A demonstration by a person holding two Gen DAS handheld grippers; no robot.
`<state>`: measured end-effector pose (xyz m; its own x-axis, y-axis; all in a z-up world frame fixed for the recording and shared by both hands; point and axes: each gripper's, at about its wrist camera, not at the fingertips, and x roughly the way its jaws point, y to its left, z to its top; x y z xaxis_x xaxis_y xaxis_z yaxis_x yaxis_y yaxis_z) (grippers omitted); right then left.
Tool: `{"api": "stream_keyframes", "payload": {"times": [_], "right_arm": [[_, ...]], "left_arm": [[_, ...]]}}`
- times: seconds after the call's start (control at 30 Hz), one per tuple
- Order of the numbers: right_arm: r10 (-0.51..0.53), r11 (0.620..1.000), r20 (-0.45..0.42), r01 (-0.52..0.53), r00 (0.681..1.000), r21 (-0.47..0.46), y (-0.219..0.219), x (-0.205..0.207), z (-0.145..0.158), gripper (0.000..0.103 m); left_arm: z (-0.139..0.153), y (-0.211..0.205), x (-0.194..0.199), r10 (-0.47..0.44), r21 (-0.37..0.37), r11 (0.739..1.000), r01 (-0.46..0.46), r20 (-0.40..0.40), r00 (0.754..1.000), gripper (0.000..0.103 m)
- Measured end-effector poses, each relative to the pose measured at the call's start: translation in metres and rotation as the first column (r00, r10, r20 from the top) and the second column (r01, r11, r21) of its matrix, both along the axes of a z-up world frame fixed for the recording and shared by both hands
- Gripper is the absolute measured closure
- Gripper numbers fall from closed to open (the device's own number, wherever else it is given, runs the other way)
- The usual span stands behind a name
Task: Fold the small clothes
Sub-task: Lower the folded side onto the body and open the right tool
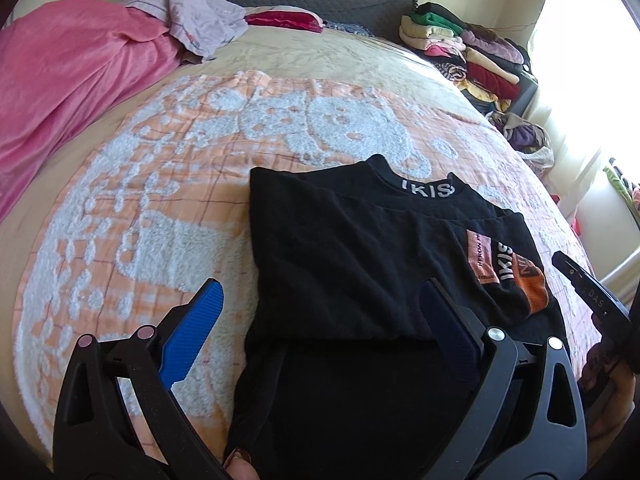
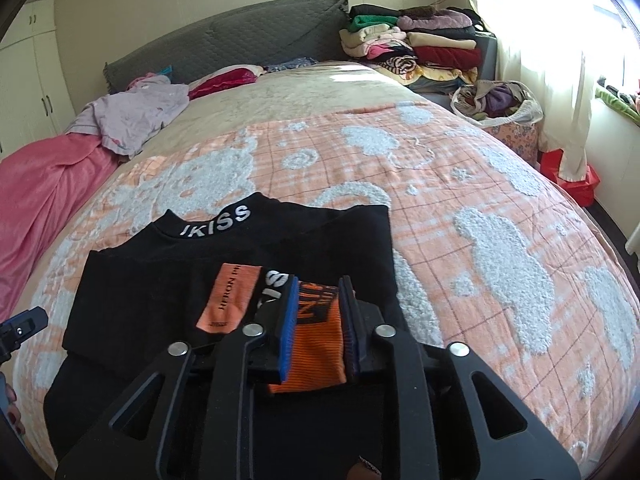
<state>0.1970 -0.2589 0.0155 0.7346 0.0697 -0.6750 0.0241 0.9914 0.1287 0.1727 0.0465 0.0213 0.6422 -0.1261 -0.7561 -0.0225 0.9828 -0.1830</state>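
Observation:
A black top (image 1: 340, 248) (image 2: 160, 280) with "IKISS" on its collar lies partly folded on the orange and white blanket (image 1: 160, 200) (image 2: 460, 200). A sleeve is folded across it, ending in an orange printed cuff (image 1: 532, 288) (image 2: 316, 352). My left gripper (image 1: 320, 286) stands wide open over the top's near left part, one blue pad (image 1: 192, 340) off the cloth's edge, nothing gripped. My right gripper (image 2: 321, 282) hovers at the cuff with its jaws a little apart; the orange cloth shows in the gap, and the pads do not press on it.
A pink cover (image 1: 60, 80) and a lilac garment (image 1: 200, 20) lie at the bed's far left. A stack of folded clothes (image 2: 424, 48) and a bag of clothes (image 2: 496, 104) sit at the far right by the window. A grey headboard (image 2: 240, 36) closes the back.

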Motion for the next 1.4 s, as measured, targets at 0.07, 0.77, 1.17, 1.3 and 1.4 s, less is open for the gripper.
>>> {"api": "stream_keyframes", "payload": {"times": [0.07, 0.77, 1.17, 1.3, 1.4], "right_arm": [[-0.003, 1.0, -0.005, 0.003, 1.0, 0.003, -0.004, -0.003, -0.001, 0.077], [0.153, 0.987, -0.033, -0.154, 0.988, -0.046, 0.049, 0.0, -0.002, 0.061], [0.225, 0.969, -0.14, -0.236, 0.964, -0.068, 0.089, 0.031, -0.022, 0.053], [0.188, 0.974, -0.216, -0.21, 0.958, -0.087, 0.085, 0.034, -0.045, 0.053], [0.187, 0.976, -0.214, -0.207, 0.959, -0.074, 0.078, 0.032, -0.051, 0.055]], "left_arm": [[-0.001, -0.004, 0.003, -0.009, 0.005, 1.0, 0.009, -0.001, 1.0, 0.011], [-0.057, -0.027, 0.042, -0.115, 0.026, 0.992, 0.121, -0.155, 0.981, 0.043], [-0.058, -0.022, 0.035, -0.133, 0.01, 0.991, 0.136, -0.133, 0.982, 0.042], [-0.058, -0.02, 0.036, -0.137, 0.004, 0.99, 0.138, -0.134, 0.982, 0.042], [-0.058, -0.02, 0.035, -0.14, 0.001, 0.99, 0.141, -0.134, 0.981, 0.042]]}}
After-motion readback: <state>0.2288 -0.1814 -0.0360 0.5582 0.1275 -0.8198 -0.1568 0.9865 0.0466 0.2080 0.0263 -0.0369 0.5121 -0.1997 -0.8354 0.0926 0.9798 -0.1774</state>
